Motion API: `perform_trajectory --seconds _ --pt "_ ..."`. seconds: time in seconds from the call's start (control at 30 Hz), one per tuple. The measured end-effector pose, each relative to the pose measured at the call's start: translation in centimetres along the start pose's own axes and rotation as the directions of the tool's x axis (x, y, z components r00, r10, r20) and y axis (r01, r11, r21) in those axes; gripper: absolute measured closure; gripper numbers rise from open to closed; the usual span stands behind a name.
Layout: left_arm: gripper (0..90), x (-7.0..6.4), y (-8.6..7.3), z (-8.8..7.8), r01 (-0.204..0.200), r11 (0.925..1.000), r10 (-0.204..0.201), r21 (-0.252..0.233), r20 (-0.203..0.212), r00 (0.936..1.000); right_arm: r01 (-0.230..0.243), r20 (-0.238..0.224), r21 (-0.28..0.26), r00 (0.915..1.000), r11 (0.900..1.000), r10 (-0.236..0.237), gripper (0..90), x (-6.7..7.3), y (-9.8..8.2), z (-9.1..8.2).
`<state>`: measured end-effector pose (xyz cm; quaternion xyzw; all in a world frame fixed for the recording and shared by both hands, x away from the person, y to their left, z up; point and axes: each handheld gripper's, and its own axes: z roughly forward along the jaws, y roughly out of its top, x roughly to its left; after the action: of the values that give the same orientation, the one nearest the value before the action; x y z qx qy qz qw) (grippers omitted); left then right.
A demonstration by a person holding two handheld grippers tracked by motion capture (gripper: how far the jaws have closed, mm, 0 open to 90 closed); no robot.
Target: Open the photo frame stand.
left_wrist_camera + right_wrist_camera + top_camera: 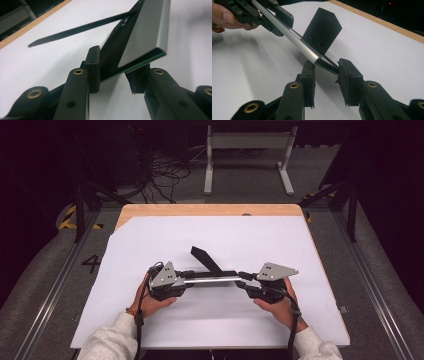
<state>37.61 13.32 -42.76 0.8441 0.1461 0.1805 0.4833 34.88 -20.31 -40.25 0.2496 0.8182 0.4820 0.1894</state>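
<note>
A white sheet covers most of the light wooden table, which fills the middle of the high view. Just below the centre of that frame, a long flat silver-and-black metal bar with a green edge is held level above the sheet, between the two hands. A black flat tab with two holes sticks out from its middle toward the upper part of the frame.

The left gripper has one end of the bar between partly closed jaws; in the left gripper view the pads press on both faces of it. The right gripper has the other end between its pads, narrowed about it and seemingly clamped (contact on the near pad is hard to make out).

By the look of it the bar is stiff, thin and fairly light, with smooth faces likely to slip. The ends, gripped flat across the faces, seem the safest hold.
</note>
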Motion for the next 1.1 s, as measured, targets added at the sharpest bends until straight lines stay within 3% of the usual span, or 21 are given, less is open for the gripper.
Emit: perform_trajectory --seconds 0.27,0.43,0.5,0.67,0.73,0.8,0.83,0.93,1.0,1.1 --pt "67.6 0.4 -0.5 -0.9 0.003 0.9999 -0.003 0.017 -0.029 0.9996 0.014 0.014 -0.004 0.9998 1.000 -0.014 72.4 0.2 0.1 0.3" --pt "66.6 1.3 -1.1 -1.1 0.073 0.9970 -0.072 -0.027 0.020 0.9972 0.016 0.022 -0.005 0.9996 1.000 -0.016 78.4 0.2 0.0 0.2" --pt "66.2 1.4 -1.2 -1.1 0.079 0.9963 -0.079 -0.033 0.019 0.9967 0.014 0.022 -0.014 0.9997 1.000 -0.013 81.8 0.1 0.0 0.1" --pt "66.0 1.4 -1.1 -1.0 0.086 0.9958 -0.085 -0.032 0.029 0.9959 0.028 0.037 -0.007 0.9989 1.000 -0.028 80.0 0.2 0.1 0.2" --pt "66.0 1.6 -1.1 -0.9 0.096 0.9945 -0.094 -0.043 0.036 0.9949 0.012 0.032 -0.014 0.9994 1.000 -0.011 78.3 0.0 0.1 0.3" --pt "66.2 1.7 -1.1 -0.7 0.091 0.9951 -0.089 -0.039 0.041 0.9952 -0.014 0.012 -0.012 0.9998 1.000 0.014 64.7 -0.3 0.1 0.6" --pt "66.2 1.6 -1.1 -0.6 0.088 0.9956 -0.087 -0.033 0.047 0.9951 -0.040 -0.007 -0.011 0.9992 0.999 0.040 65.2 -0.5 0.1 0.9" --pt "67.2 1.6 -1.0 -0.5 0.085 0.9957 -0.084 -0.036 0.038 0.9957 -0.042 0.020 -0.013 0.9989 0.999 0.043 67.1 -1.0 0.2 1.4" --pt "67.6 1.7 -1.1 -0.2 0.084 0.9965 -0.084 0.003 0.000 0.9965 -0.053 0.028 -0.012 0.9982 0.999 0.053 68.0 -1.3 0.2 1.6" --pt "68.7 2.5 -1.9 0.3 0.129 0.9915 -0.129 0.018 0.002 0.9916 -0.068 0.021 -0.011 0.9975 0.998 0.068 73.4 -1.8 0.0 1.9"
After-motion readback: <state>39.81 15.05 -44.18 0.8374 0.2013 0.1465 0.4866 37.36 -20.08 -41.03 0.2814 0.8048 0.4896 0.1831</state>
